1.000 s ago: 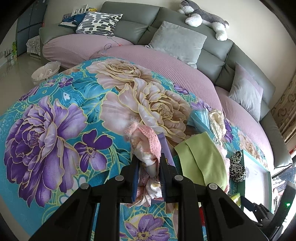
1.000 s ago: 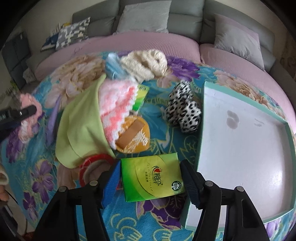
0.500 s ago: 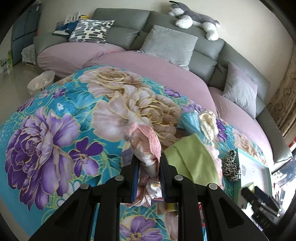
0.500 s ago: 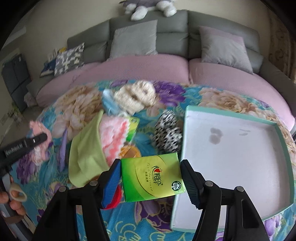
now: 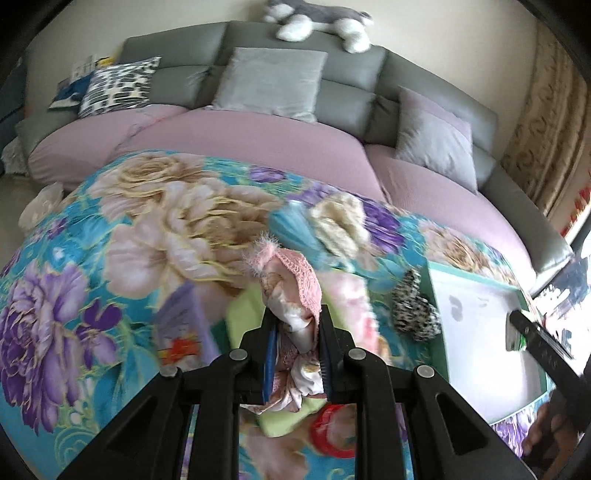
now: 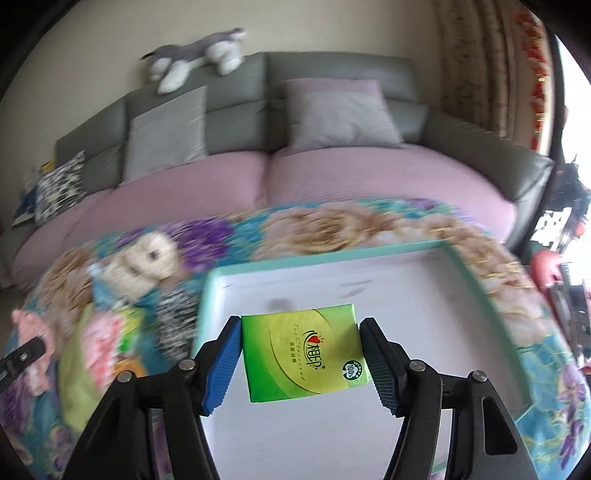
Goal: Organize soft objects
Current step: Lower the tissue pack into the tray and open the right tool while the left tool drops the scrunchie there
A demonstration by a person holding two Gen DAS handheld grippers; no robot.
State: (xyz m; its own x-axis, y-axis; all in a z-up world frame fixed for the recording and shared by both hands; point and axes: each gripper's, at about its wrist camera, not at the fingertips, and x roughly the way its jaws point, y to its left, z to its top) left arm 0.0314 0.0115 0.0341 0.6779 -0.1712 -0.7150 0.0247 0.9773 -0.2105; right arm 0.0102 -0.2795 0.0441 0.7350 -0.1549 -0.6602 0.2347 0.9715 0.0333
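My left gripper (image 5: 297, 317) is shut on a pink lacy cloth bundle (image 5: 295, 284), held above the floral blanket (image 5: 110, 258) near the pile of soft items. My right gripper (image 6: 301, 325) is shut on a green tissue pack (image 6: 303, 354) and hovers over the white tray with a teal rim (image 6: 369, 254). In the left wrist view the tray's rim (image 5: 472, 278) lies at the right, with the right gripper's finger (image 5: 535, 334) above it. A black-and-white spotted soft item (image 5: 413, 314), a cream knitted piece (image 5: 340, 221) and a lime cloth (image 5: 240, 314) lie on the blanket.
A grey sofa with pink seat covers (image 5: 240, 136) curves behind the blanket, with grey cushions (image 5: 269, 81) and a plush dog (image 5: 317, 26) on top. A red ring (image 5: 332, 432) lies near my left gripper. A person's hand (image 5: 543, 435) shows at the lower right.
The right gripper carried the tissue pack rightward and up, from over the blanket to over the tray. The left gripper swung right with the pink bundle, toward the pile and the tray.
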